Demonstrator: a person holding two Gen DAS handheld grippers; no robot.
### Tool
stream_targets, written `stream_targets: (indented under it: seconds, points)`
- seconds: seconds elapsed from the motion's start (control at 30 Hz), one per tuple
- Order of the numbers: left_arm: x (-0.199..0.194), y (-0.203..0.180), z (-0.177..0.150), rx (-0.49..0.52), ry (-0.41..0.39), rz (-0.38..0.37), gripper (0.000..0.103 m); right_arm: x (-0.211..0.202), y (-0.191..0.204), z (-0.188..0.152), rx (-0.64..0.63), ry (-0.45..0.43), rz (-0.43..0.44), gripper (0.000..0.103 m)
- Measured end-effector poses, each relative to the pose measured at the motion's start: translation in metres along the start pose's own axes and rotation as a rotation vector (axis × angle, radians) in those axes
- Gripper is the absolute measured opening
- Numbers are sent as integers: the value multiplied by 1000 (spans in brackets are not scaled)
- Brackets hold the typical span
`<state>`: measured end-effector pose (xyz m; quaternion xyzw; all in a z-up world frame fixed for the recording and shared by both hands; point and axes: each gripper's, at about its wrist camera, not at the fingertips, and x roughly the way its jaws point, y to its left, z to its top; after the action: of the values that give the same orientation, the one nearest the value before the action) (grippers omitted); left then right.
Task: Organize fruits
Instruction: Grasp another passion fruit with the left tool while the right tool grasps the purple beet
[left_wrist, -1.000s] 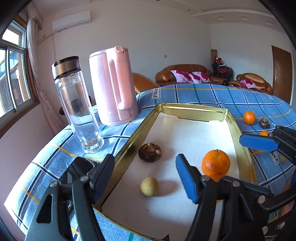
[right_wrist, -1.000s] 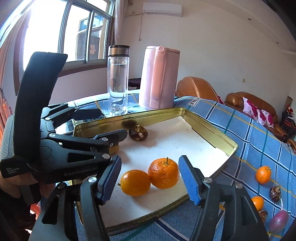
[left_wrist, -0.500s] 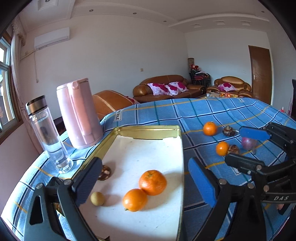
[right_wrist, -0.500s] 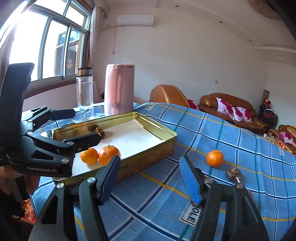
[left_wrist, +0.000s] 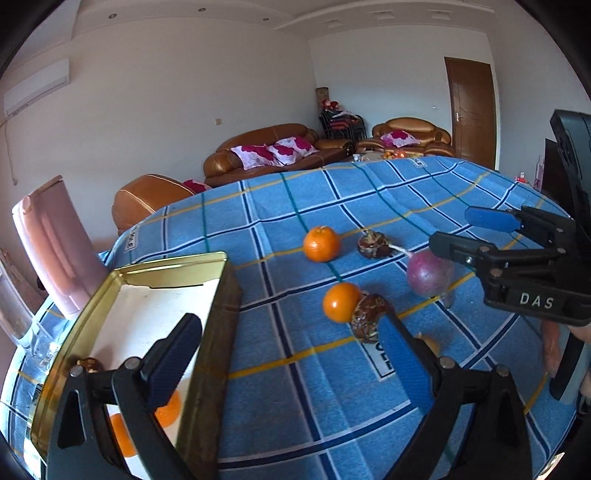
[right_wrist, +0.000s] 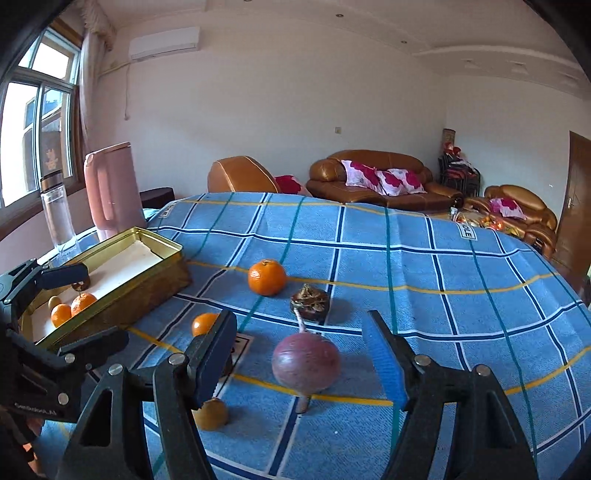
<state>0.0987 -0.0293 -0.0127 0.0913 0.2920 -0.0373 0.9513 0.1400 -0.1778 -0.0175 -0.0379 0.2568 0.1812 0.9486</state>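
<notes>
The purple fruit (right_wrist: 306, 363), lying beyond the gold tray (right_wrist: 155, 286), is framed by the spread, empty right gripper (right_wrist: 301, 356), while the left gripper (left_wrist: 291, 354) is held spread and empty beside that tray.

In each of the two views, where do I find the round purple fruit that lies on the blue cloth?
Left wrist view: the purple fruit lies right of centre, partly behind the right gripper.
Right wrist view: it lies low in the centre, between the open fingers of that gripper.
Shared landmark: the gold tray, at the left in both.
</notes>
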Motion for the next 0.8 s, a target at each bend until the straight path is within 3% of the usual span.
stream_targets:
  seconds: [0.2, 0.5, 0.53, 0.57, 0.7, 0.8]
  points:
    - [24, -12, 5, -26, 62, -40, 95, 14, -10, -2, 18, 60, 12, 72]
    - [37, -14, 1, -44, 91, -41, 95, 50, -17, -9, 54, 259, 86, 71]
    - [37, -14, 1, -48, 88, -44, 95, 52, -18, -10, 62, 269, 90, 61]
    - [37, -14, 2, -50, 85, -47, 95, 52, -19, -10, 66, 275, 101, 56]
    - [42, -19, 4, -37, 101, -67, 93, 47, -15, -10, 47, 251, 76, 56]
    - [49, -23, 5, -34, 129, -95, 83, 39, -15, -9, 42, 211, 40, 56]
